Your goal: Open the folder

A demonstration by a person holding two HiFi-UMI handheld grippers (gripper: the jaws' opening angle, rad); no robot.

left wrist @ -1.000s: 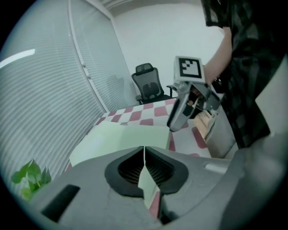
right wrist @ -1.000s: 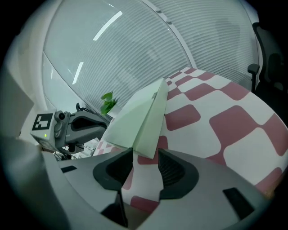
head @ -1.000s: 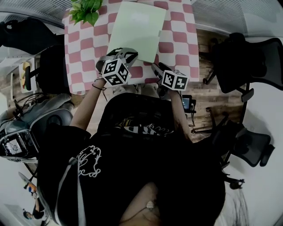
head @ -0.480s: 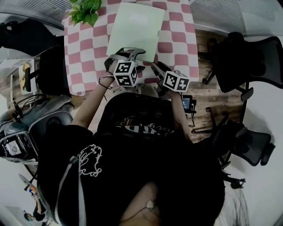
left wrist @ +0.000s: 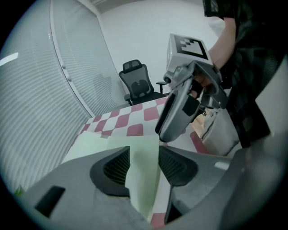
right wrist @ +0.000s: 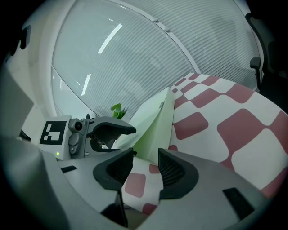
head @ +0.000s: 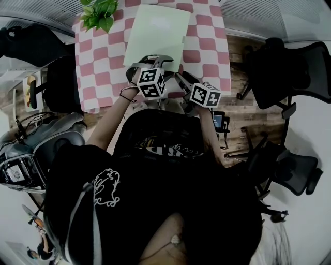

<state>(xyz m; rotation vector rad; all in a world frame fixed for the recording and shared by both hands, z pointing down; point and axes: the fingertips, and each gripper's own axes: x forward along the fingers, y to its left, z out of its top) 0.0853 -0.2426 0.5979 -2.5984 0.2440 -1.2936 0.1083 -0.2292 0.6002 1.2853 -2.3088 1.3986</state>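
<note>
A person at a table (head: 101,62) spread with a pink-and-white checked cloth works two hand-held grippers at the near end of a pale green folder (head: 158,28). The left claw (left wrist: 144,164), jaws apart and closing, sits at the folder's near corner. The green sheet fills the gap between its pads, and neither pad is clearly pressing on it. The right claw (right wrist: 146,168), jaws spread with only checked cloth between them, hangs just beside the folder's near right edge. Seen from that side, the folder's near corner appears tilted up off the cloth. A leafy plant (head: 101,13) stands at the table's far left corner.
</note>
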